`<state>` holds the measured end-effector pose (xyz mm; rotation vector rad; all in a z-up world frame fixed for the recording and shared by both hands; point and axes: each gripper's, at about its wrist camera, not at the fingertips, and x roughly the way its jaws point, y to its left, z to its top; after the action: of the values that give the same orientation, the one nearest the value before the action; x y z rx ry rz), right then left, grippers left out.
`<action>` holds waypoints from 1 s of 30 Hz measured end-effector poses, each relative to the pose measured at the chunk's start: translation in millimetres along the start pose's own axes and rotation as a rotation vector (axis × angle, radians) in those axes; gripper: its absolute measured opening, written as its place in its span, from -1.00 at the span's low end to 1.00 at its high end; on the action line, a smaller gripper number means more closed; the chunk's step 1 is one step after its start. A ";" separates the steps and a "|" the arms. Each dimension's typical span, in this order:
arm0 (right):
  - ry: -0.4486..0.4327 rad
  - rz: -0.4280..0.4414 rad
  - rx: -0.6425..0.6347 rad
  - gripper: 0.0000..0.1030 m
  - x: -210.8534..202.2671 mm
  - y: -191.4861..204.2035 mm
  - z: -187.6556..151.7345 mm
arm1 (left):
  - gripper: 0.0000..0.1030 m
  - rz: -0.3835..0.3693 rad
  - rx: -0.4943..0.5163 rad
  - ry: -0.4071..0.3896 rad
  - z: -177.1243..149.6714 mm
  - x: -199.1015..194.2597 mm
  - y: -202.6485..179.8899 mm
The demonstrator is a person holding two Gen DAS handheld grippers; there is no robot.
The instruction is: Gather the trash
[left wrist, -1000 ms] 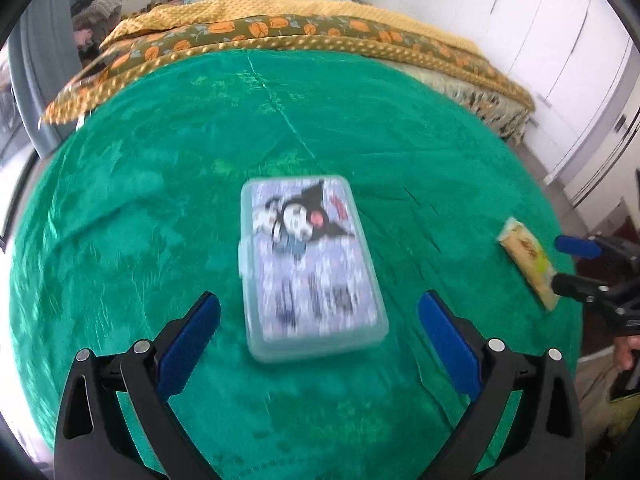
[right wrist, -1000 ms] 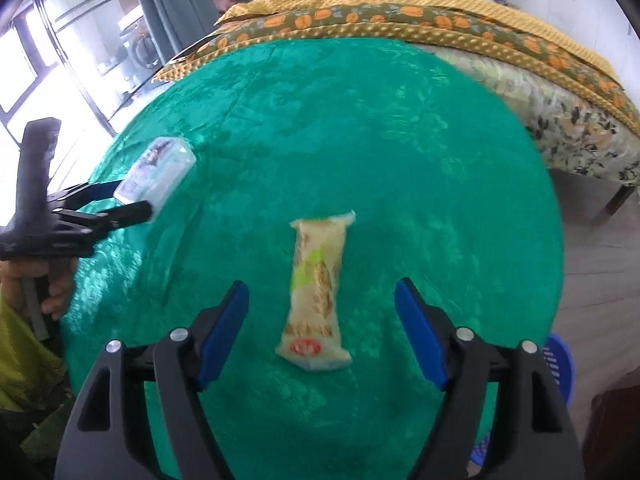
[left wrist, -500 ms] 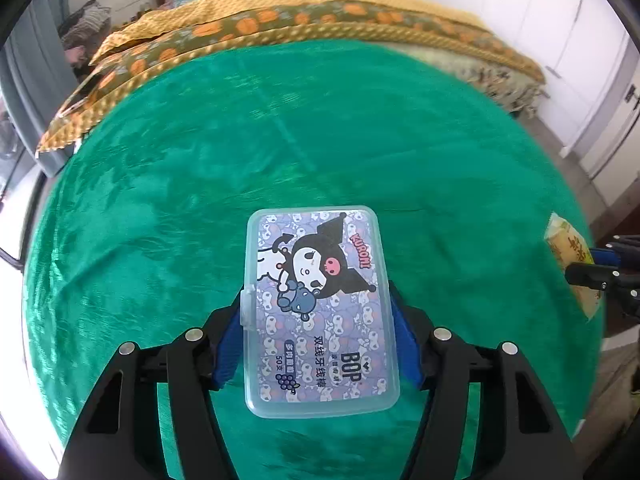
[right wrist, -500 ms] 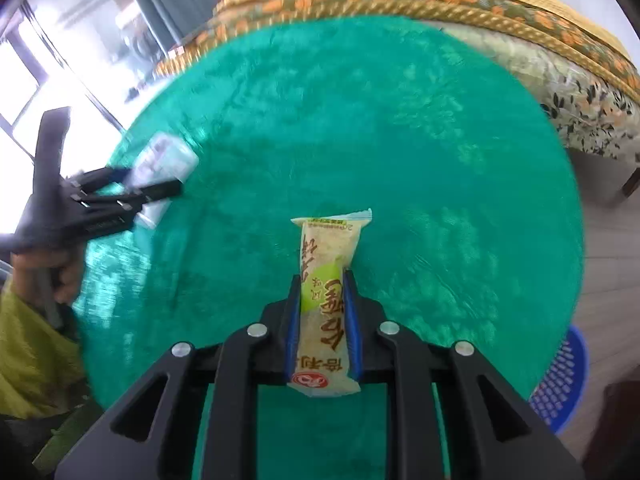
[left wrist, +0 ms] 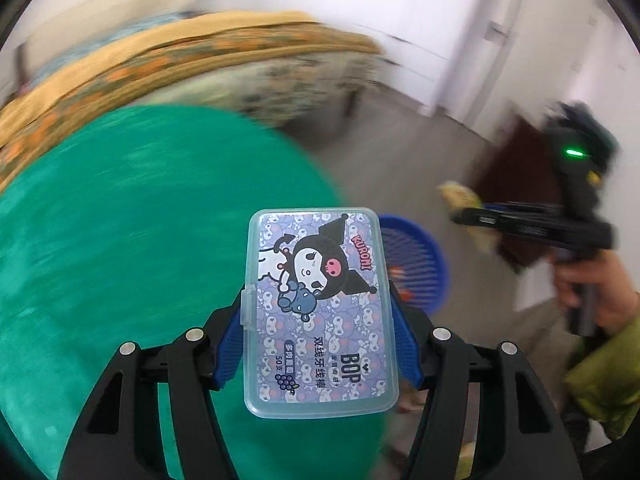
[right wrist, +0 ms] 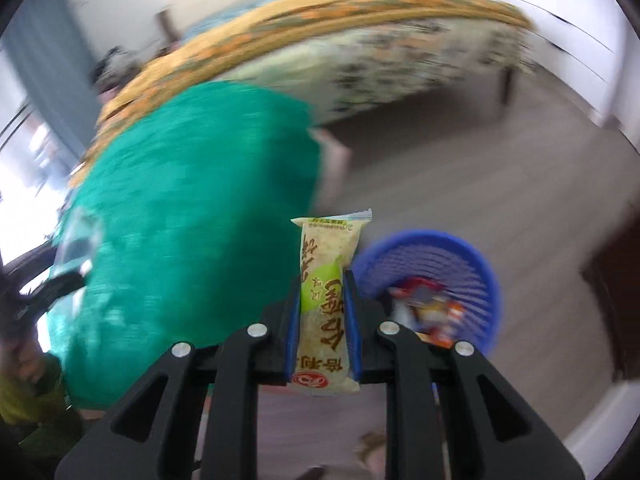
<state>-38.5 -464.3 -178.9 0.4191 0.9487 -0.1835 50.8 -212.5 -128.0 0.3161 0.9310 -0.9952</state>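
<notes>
My left gripper is shut on a clear plastic box with a cartoon label, held in the air at the edge of the green table. In the right wrist view my right gripper is shut on a yellow-green snack packet, lifted clear of the table. A blue slatted basket stands on the floor just right of the packet, with some wrappers in it. The same blue basket shows behind the box in the left wrist view, and the right gripper with its packet is at the far right.
The round table with the green cloth lies to the left. A bed with an orange patterned cover stands behind it, over a grey wooden floor. A dark door or panel and white cupboards are on the right. The background is motion-blurred.
Both grippers closed on their things, then lifted them off the table and swung right toward the blue basket on the floor. The wrists rolled as they moved.
</notes>
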 end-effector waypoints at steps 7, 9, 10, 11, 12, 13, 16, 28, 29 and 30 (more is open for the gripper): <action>0.014 -0.040 0.130 -0.63 23.8 -95.1 -10.1 | 0.20 -0.074 0.076 0.084 31.1 102.4 -100.9; 0.026 -0.027 0.159 -0.63 36.2 -115.5 -11.4 | 0.20 -0.059 0.088 0.106 35.9 137.6 -113.6; 0.032 -0.024 0.168 -0.63 41.2 -117.6 -13.3 | 0.20 -0.057 0.087 0.121 37.3 157.9 -118.7; 0.038 -0.018 0.181 -0.63 46.3 -125.0 -13.2 | 0.20 -0.056 0.082 0.133 37.0 169.5 -118.2; 0.044 -0.010 0.196 -0.63 52.0 -132.6 -12.6 | 0.20 -0.053 0.078 0.148 39.6 185.6 -118.3; 0.055 0.002 0.214 -0.63 59.8 -140.1 -11.8 | 0.20 -0.046 0.078 0.165 39.2 203.3 -120.0; 0.084 0.024 0.256 -0.63 79.8 -159.2 -11.0 | 0.21 -0.024 0.090 0.176 42.3 235.2 -118.4; 0.048 -0.002 0.443 0.69 66.5 -186.3 -21.4 | 0.84 0.051 0.086 0.027 49.6 209.9 -120.7; 0.026 -0.024 0.435 0.79 52.6 -182.2 -23.0 | 0.89 0.082 0.097 -0.042 48.8 188.0 -125.9; -0.004 -0.038 0.428 0.81 36.5 -176.9 -25.5 | 0.90 0.101 0.106 -0.082 47.7 175.2 -130.4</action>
<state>-95.5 -612.5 -268.9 0.7936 0.9127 -0.4251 5.4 -413.0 -215.9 0.4041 0.7821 -0.9594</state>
